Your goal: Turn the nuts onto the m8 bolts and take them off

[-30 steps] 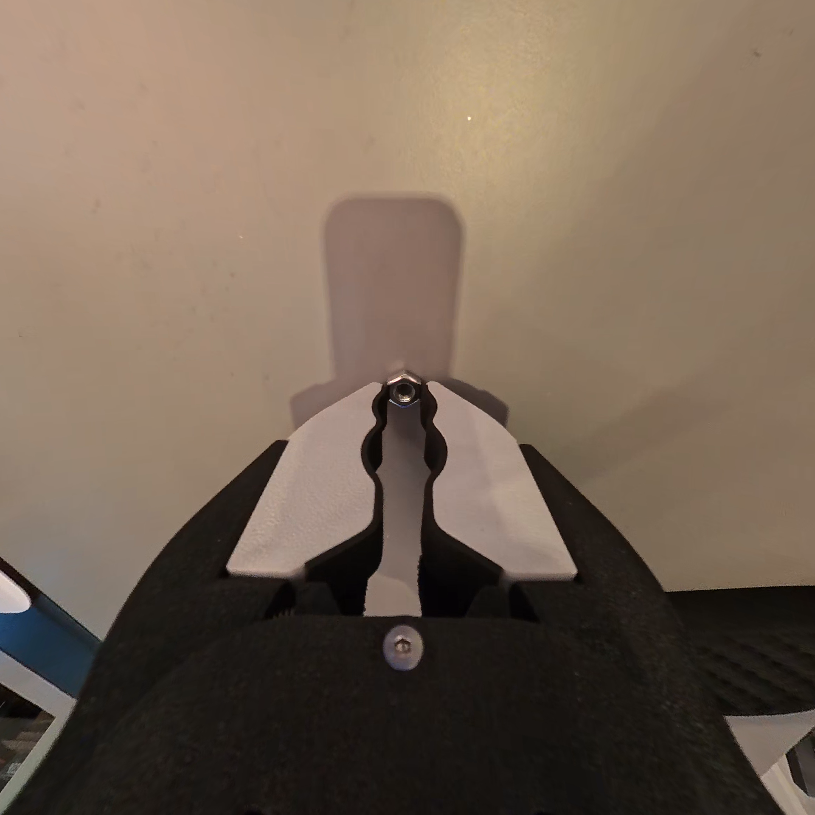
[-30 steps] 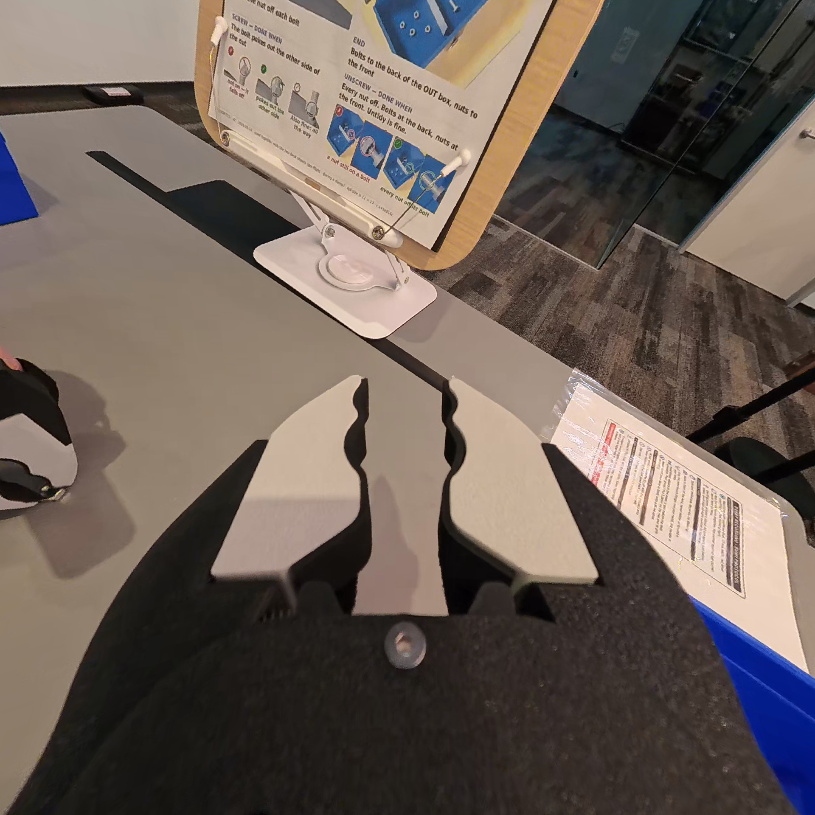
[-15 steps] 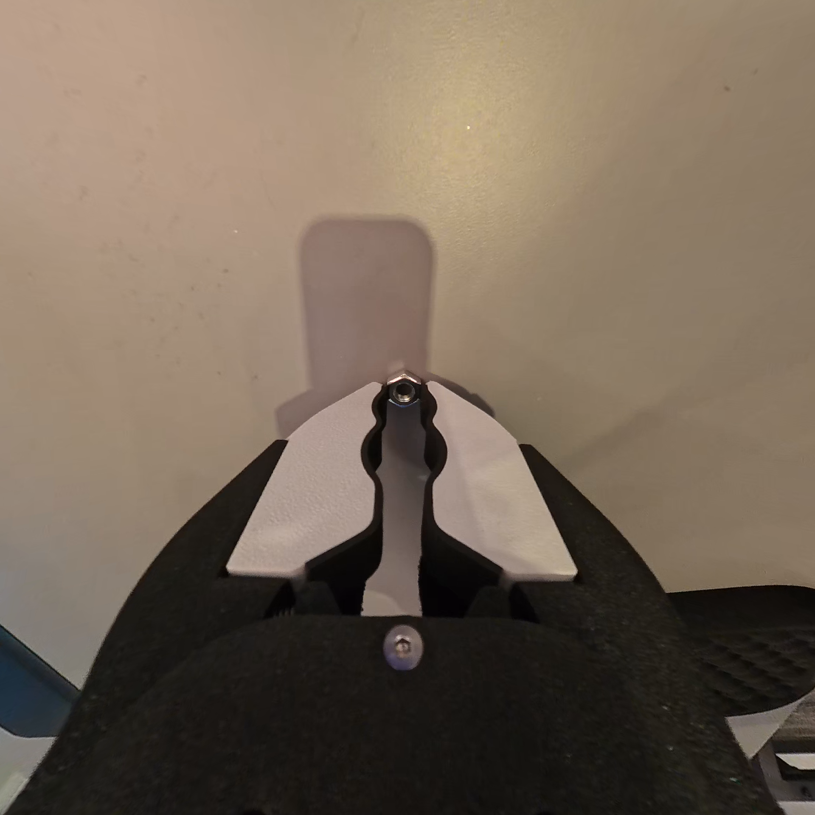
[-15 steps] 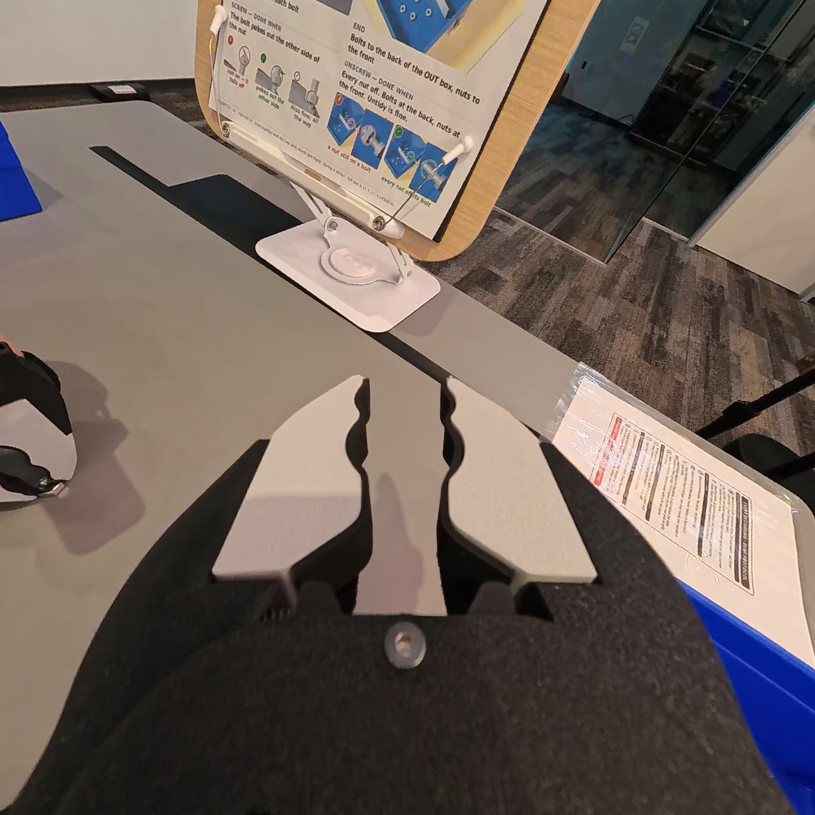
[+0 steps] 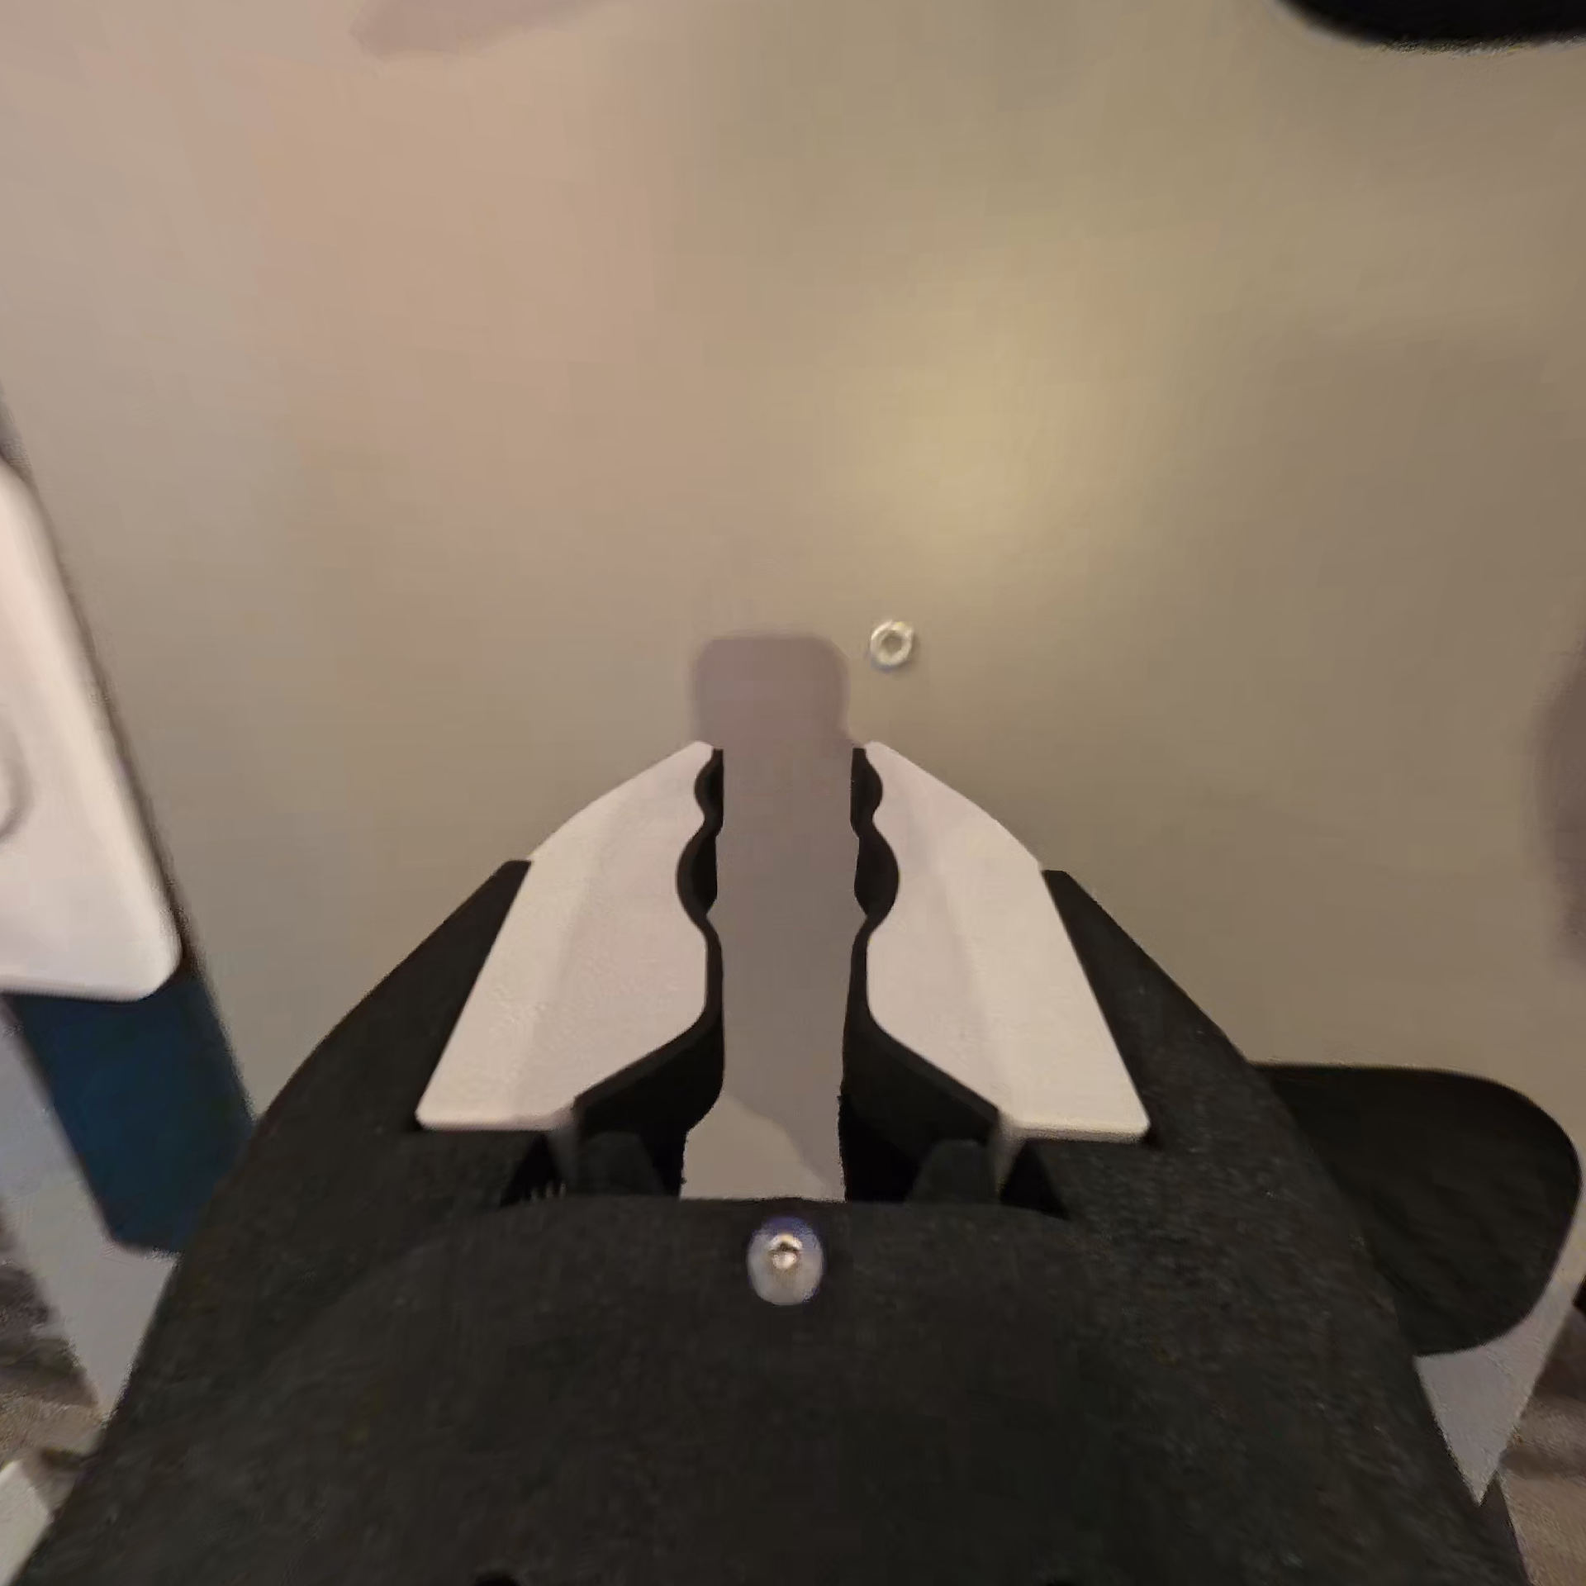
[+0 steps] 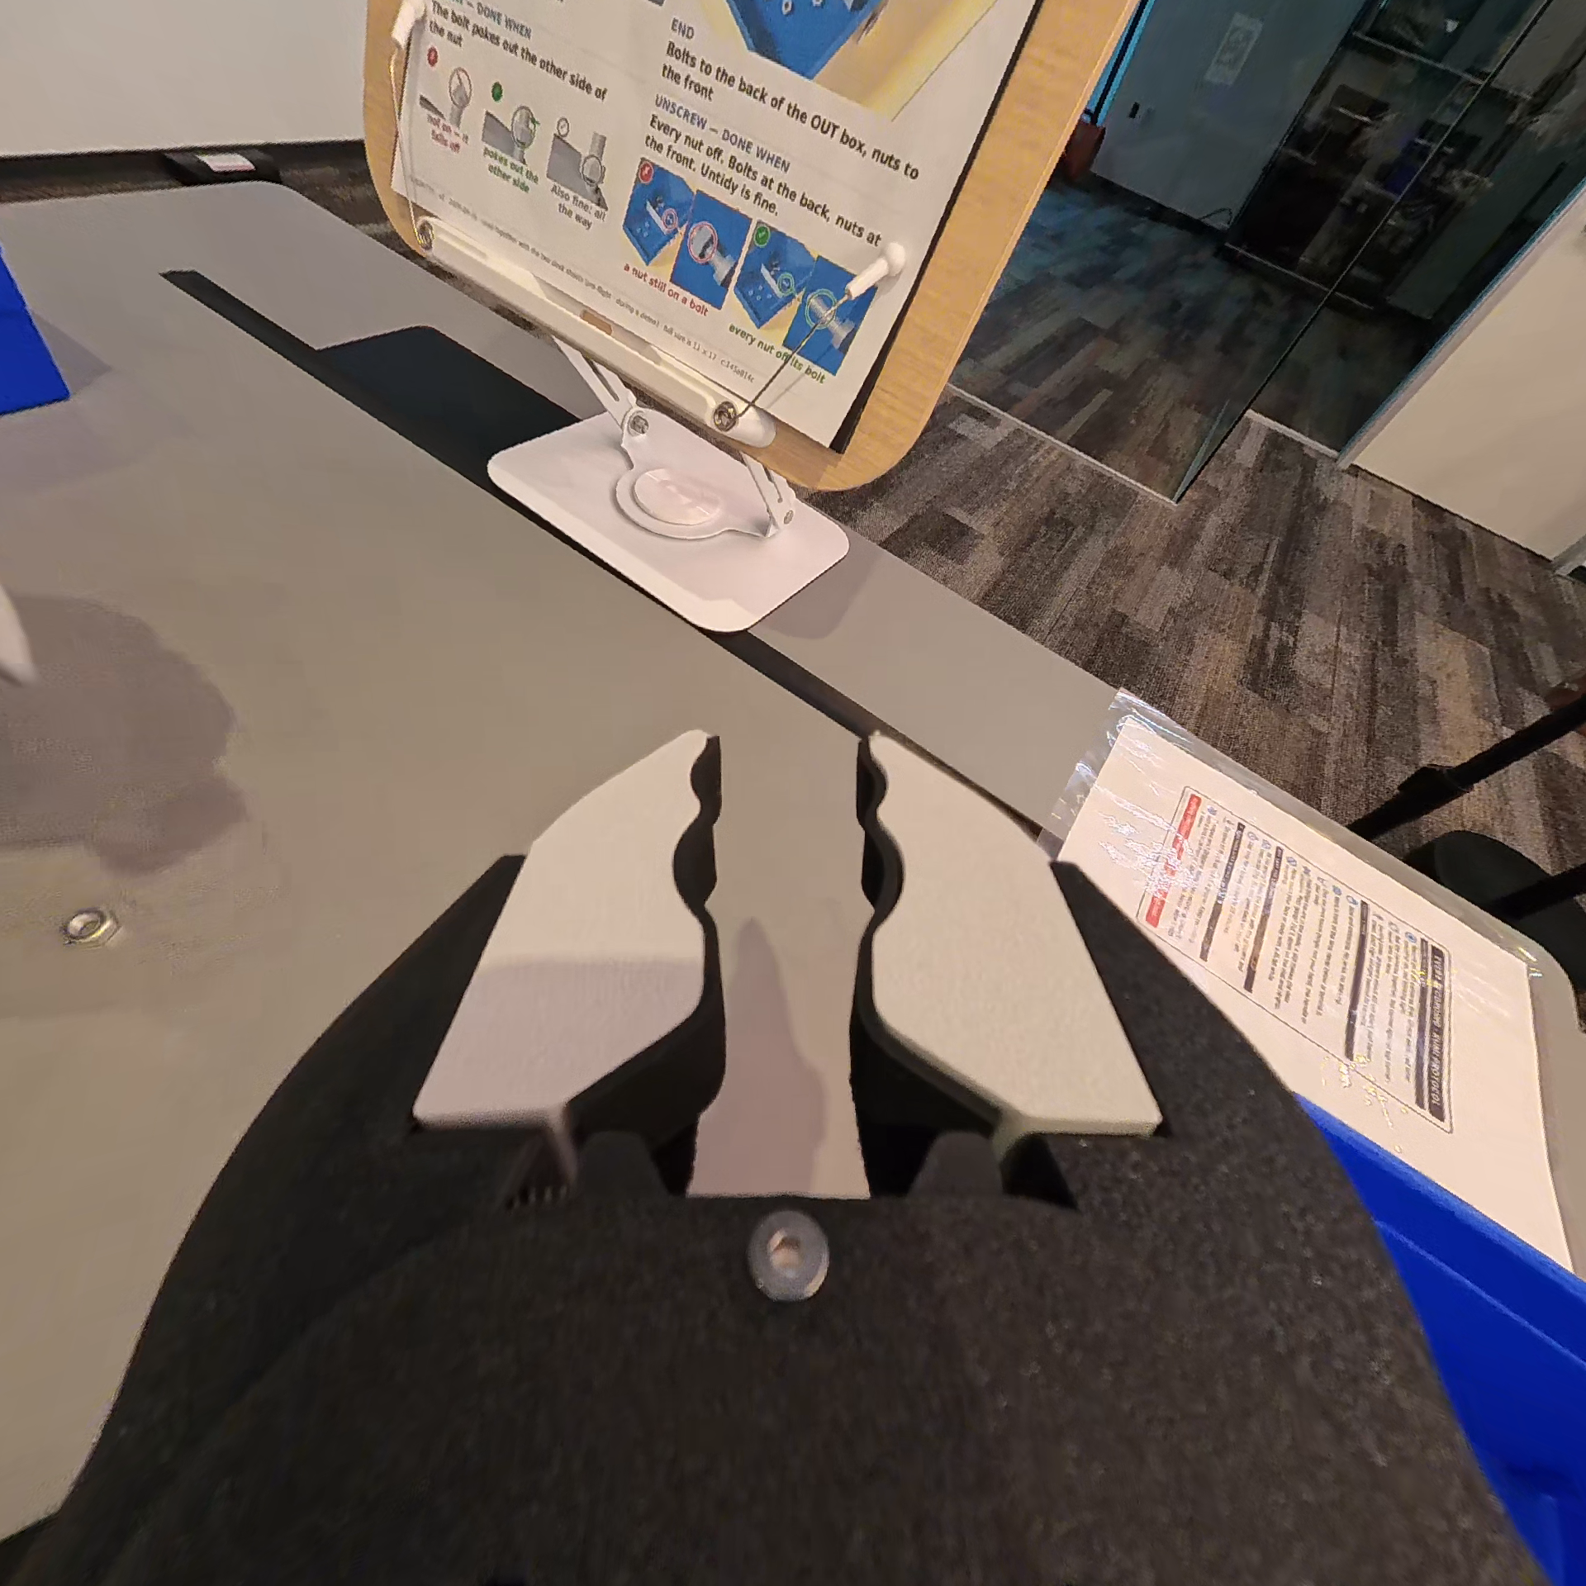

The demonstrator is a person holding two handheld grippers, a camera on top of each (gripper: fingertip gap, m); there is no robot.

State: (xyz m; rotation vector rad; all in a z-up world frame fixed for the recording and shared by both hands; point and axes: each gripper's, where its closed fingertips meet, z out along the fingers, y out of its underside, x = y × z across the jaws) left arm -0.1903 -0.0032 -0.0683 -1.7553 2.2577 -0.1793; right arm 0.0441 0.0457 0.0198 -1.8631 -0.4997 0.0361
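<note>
Left wrist view: left gripper (image 5: 788, 751) spread, empty, above grey table (image 5: 515, 429). Hex nut (image 5: 892, 644) flat on table just beyond right fingertip, apart from it. Blue bin (image 5: 129, 1107) at left edge, contents hidden.

Right wrist view: right gripper (image 6: 788, 747) spread, empty. Same nut (image 6: 90, 925) lying well left. Instruction board (image 6: 687, 189) on white stand (image 6: 669, 532); laminated sheet (image 6: 1287, 944) right. Blue box (image 6: 1476, 1270) lower right, inside not visible. No bolt seen.

Step, likely: nut loose, unpaired. Next: fetch bolt, re-pinch nut on flats.
</note>
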